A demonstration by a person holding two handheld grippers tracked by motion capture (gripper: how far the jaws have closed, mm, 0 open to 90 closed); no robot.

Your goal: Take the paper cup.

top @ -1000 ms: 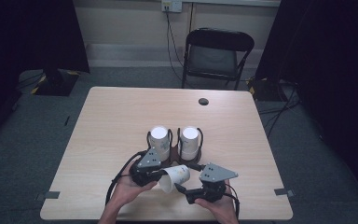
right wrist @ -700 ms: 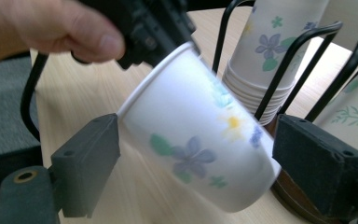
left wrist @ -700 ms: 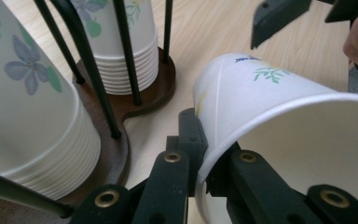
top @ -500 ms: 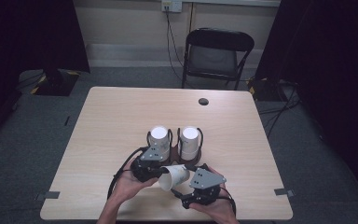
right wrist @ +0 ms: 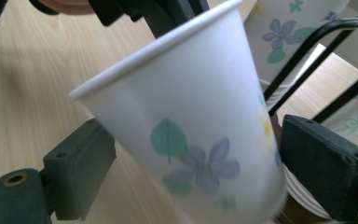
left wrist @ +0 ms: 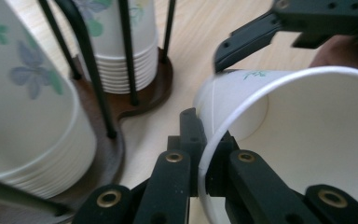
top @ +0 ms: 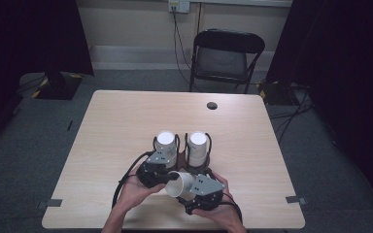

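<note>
The left gripper (top: 167,175) has its fingers pinched tight on the rim of a single paper cup (top: 180,182) — one finger inside the mouth, one outside, as the left gripper view shows it (left wrist: 279,140). The cup hangs tipped on its side above the counter (top: 116,126), near the middle of the near edge, its open mouth turned toward the person.

Over to the right gripper (top: 194,187) — its fingers have just been opening and now stand wide, one each side of the cup's flowered wall (right wrist: 191,135). In the right gripper view there is a gap between each pad and the paper, so the cup sits between them without being squeezed.

Just beyond both hands, further in from the near edge, stands a dark wire holder (top: 180,145) with two stacks: the left stack of cups (top: 165,143) and the right stack of cups (top: 196,145), both upside down, side by side.

How far along? One cup looks to be free of the stacks and in hand, which reads as the pulling-out step done. What seems left is the handover or the setting down: the right fingers closing on the cup body, the left letting go of the rim, and the cup finding a spot on the bare counter. It is not yet standing on anything.
</note>
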